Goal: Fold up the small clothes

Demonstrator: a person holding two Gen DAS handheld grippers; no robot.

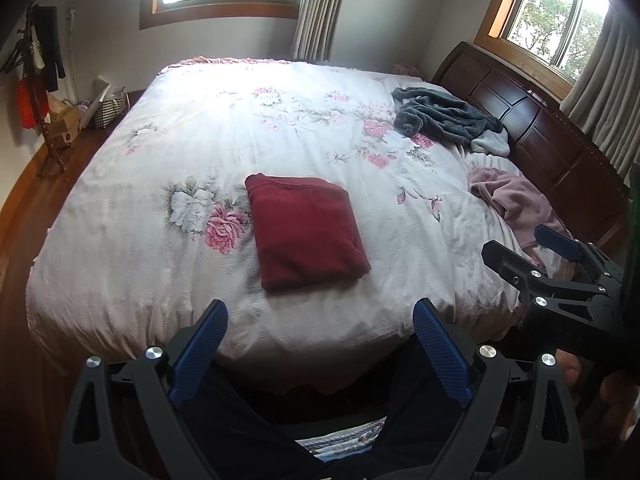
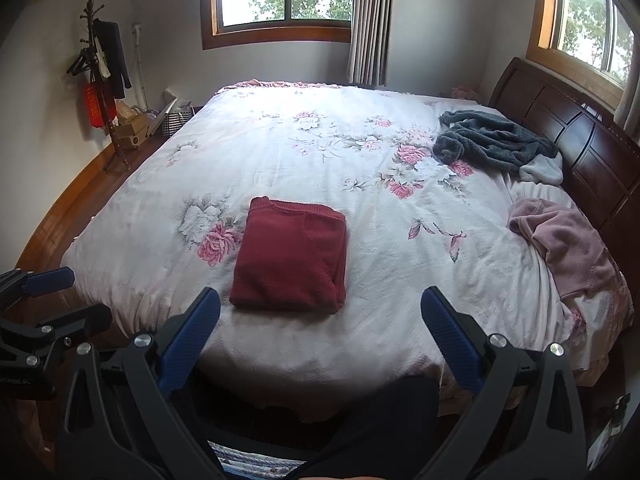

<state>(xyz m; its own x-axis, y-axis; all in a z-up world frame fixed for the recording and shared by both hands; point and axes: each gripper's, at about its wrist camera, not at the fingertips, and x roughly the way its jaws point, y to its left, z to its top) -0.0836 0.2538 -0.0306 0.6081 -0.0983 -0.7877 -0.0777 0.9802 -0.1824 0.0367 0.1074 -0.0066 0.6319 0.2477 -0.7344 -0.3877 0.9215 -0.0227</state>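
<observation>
The red sweater (image 1: 306, 230) lies folded square on the floral bedspread (image 1: 160, 248), both grippers' fingers (image 1: 202, 344) spread wide, empty.

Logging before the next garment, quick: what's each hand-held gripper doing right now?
Left hand-held gripper: open, holding nothing.
Right hand-held gripper: open, holding nothing.

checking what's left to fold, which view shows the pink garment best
The right wrist view: the crumpled pink garment lies fully visible by the headboard. In the left wrist view, the right hand-held gripper covers the garment's near end.
</observation>
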